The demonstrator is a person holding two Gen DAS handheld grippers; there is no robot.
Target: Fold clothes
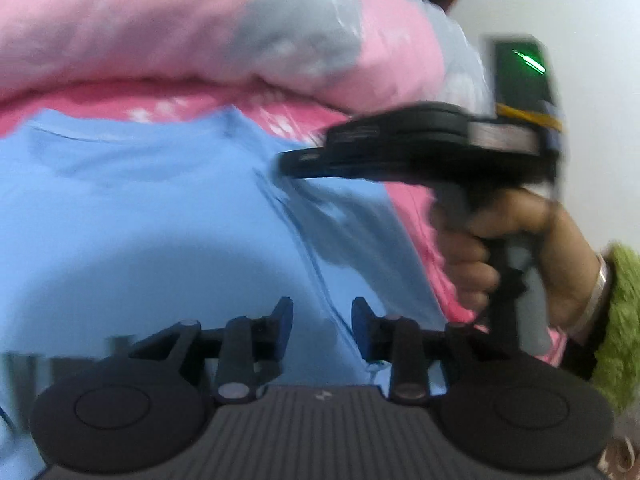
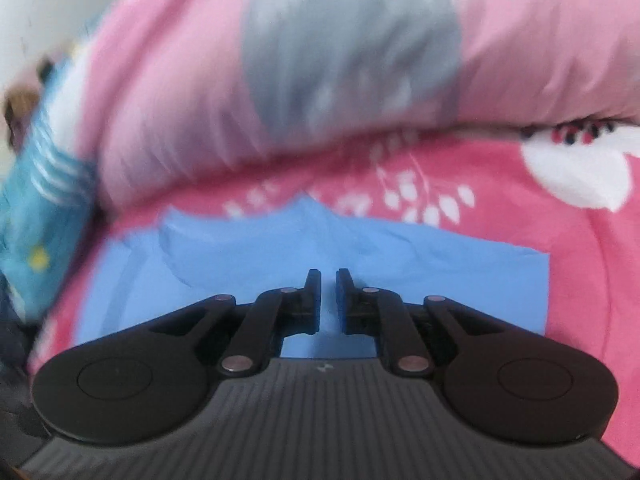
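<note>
Left wrist view: one light blue garment (image 1: 132,208) lies spread flat on a pink floral bedsheet (image 1: 412,208). The left gripper (image 1: 322,328) hovers over the garment's near part, its two blue-tipped fingers parted with only blue cloth showing in the gap; nothing is pinched. A raised fold line runs through the cloth just ahead of the right-hand finger. To the right, a person's hand (image 1: 516,256) holds the handle of the right gripper (image 1: 288,162), whose tip reaches over the garment; its fingers are too blurred to read here. One rolled pink and grey quilt (image 1: 224,28) lies beyond.

Right wrist view: the right gripper (image 2: 328,300) has its two fingers nearly together, a narrow gap remaining, gripping nothing. The same blue garment (image 2: 440,264) lies below and ahead of them on the bedsheet (image 2: 520,240), with the quilt (image 2: 320,60) behind it.
</note>
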